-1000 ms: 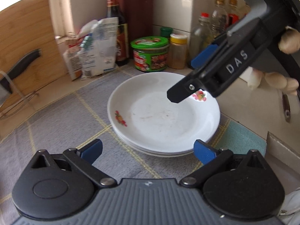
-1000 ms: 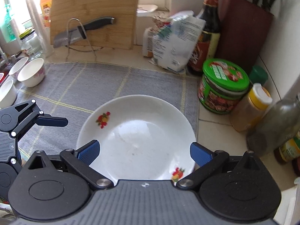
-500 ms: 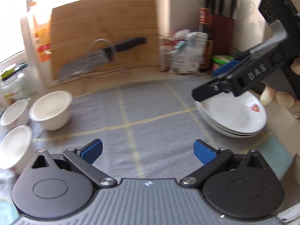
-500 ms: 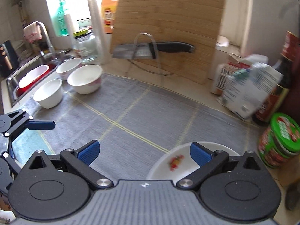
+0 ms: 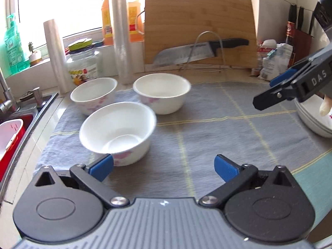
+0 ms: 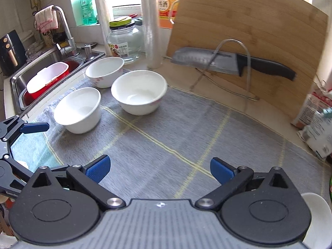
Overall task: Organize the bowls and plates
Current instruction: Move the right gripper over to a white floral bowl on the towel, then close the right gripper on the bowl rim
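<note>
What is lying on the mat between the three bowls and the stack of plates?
Nothing: in the left wrist view, only bare grey mat separates the bowls from the plates.

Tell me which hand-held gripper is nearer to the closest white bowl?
Left. The left hand-held gripper sits just before the nearest bowl, while the right hand-held gripper hangs farther off, over the mat.

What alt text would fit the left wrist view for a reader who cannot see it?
The open left tool hovers over a grey mat, with three empty white bowls clustered ahead to its left. The right tool reaches in above stacked plates at the right edge; a knife rests against a wooden board behind.
</note>
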A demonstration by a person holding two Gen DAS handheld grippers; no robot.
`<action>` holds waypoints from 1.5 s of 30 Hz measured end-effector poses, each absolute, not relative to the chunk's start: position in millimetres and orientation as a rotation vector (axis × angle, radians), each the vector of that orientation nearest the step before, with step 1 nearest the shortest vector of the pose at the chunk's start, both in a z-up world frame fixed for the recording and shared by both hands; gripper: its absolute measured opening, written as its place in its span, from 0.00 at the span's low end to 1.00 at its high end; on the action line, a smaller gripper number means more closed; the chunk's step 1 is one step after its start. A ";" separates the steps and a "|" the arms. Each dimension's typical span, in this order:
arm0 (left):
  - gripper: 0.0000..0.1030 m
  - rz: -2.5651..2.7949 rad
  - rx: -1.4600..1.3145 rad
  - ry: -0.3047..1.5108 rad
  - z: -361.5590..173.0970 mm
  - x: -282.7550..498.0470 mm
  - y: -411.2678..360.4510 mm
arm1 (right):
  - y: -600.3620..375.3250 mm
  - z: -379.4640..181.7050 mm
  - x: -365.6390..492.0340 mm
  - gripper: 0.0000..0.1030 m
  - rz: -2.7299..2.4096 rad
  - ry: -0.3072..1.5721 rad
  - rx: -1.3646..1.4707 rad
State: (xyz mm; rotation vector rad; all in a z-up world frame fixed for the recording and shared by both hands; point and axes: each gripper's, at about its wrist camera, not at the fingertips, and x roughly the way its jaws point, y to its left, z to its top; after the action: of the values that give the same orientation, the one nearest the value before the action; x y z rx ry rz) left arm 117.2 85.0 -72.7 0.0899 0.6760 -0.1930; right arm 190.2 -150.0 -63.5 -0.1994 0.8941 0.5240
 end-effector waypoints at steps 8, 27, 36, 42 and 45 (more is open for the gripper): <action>0.99 -0.230 0.145 0.659 -91.6 134.2 129.3 | -79.7 -63.6 198.9 1.00 0.547 0.897 -0.167; 0.99 -0.301 0.075 0.645 -107.6 157.6 150.6 | 3.5 -86.6 226.3 1.00 0.746 0.947 -0.203; 0.97 -0.347 0.093 0.622 -106.7 163.8 151.6 | 14.2 -97.3 239.4 1.00 0.771 0.971 -0.194; 0.90 -0.367 0.097 0.618 -105.2 168.3 151.2 | 21.7 -102.8 250.7 0.96 0.782 0.984 -0.191; 0.90 -0.376 0.090 0.618 -104.5 169.7 152.4 | 25.0 -105.0 256.8 0.92 0.788 0.992 -0.180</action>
State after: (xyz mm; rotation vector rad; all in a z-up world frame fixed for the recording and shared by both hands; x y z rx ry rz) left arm 169.7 152.4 -104.5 0.0897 0.6181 -0.3759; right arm 256.8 25.0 -105.0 -0.1801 0.9919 0.7885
